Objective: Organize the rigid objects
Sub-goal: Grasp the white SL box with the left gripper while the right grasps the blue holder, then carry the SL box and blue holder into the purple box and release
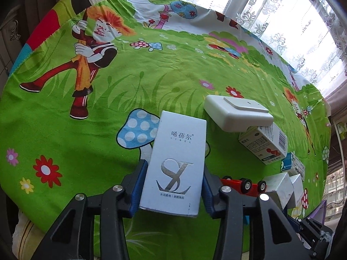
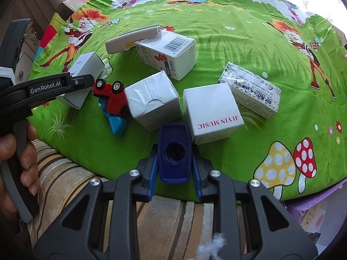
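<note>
My left gripper (image 1: 173,186) is clamped on the white SL box (image 1: 175,166), held near the tablecloth's (image 1: 65,130) front edge; my right gripper (image 2: 174,162) grips a blue cap (image 2: 174,153) there too.

toy car (image 2: 110,97) left of two boxes (image 2: 153,103), barcode box (image 2: 171,52) behind

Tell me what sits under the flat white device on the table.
The flat white device leans with one end on the barcode box, its other end toward the green tablecloth. Whatever lies beneath its raised middle is covered.
</note>
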`<state>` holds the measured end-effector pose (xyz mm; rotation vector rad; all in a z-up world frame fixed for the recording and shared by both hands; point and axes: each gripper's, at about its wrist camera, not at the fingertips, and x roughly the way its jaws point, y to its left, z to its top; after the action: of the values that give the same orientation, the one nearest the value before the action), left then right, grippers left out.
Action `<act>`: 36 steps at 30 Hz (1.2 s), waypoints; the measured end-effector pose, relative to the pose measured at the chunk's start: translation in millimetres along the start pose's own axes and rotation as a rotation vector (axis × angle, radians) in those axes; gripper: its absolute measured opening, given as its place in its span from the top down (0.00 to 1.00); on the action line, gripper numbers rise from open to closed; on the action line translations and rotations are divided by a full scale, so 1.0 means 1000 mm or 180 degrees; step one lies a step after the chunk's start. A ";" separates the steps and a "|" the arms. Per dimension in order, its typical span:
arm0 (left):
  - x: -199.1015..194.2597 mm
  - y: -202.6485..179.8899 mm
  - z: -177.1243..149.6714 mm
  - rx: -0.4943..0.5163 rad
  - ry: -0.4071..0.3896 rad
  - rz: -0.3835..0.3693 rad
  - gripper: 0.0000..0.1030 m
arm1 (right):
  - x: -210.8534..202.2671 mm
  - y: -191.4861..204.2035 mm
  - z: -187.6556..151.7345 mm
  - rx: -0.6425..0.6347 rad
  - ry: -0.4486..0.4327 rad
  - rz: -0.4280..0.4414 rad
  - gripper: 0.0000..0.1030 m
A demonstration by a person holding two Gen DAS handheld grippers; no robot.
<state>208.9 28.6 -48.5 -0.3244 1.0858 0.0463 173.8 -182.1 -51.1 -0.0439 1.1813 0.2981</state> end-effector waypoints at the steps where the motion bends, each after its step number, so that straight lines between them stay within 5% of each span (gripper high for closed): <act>1: -0.001 0.001 -0.002 -0.0005 -0.0008 0.0001 0.55 | 0.000 0.000 0.000 -0.0005 -0.0003 0.0014 0.70; 14: -0.027 0.009 -0.017 -0.0082 -0.0230 0.0065 0.55 | -0.016 0.002 -0.008 -0.0052 -0.0144 0.0040 0.70; 36: -0.088 -0.040 -0.066 0.0290 -0.0425 -0.0082 0.55 | -0.081 -0.003 -0.029 -0.0050 -0.0562 0.0016 0.70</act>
<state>118.8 -17.4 9.5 -0.2495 0.9483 -0.0045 120.6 -206.8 11.7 -0.0278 1.0041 0.3095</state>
